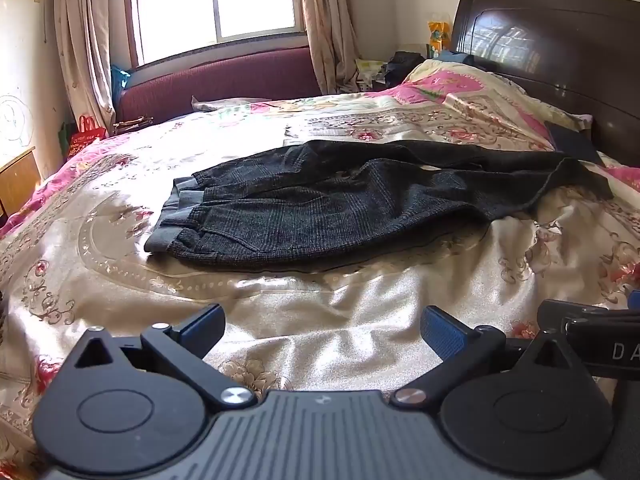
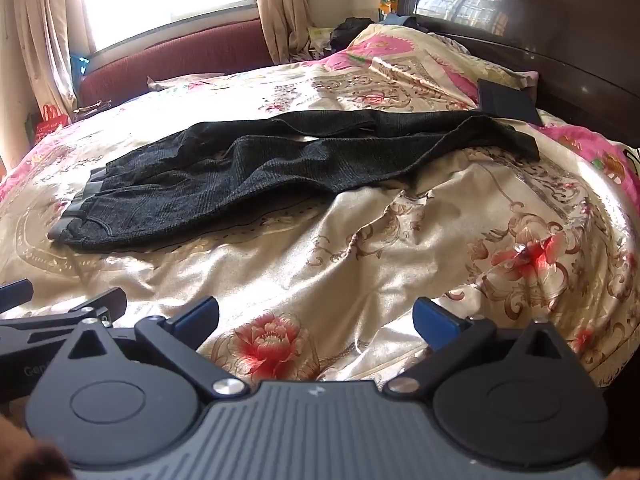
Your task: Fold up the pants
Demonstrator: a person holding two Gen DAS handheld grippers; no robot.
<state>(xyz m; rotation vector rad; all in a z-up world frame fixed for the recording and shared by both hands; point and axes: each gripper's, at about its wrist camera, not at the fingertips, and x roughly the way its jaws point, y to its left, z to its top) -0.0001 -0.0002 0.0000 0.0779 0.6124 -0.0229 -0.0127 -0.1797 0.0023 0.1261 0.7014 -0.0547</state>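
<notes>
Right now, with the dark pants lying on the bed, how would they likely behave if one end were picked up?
The pants would probably go floppy and drape, since they already lie creased and follow the bumps of the bedspread. The weave looks thick, so they are likely fairly heavy for cloth. The bedspread looks glossy, so a push may slide them rather than bunch them.

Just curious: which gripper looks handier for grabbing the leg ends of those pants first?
Probably the right gripper: the pants' leg ends lie to its side, by the headboard. Both stand open, short of the cloth.
</notes>
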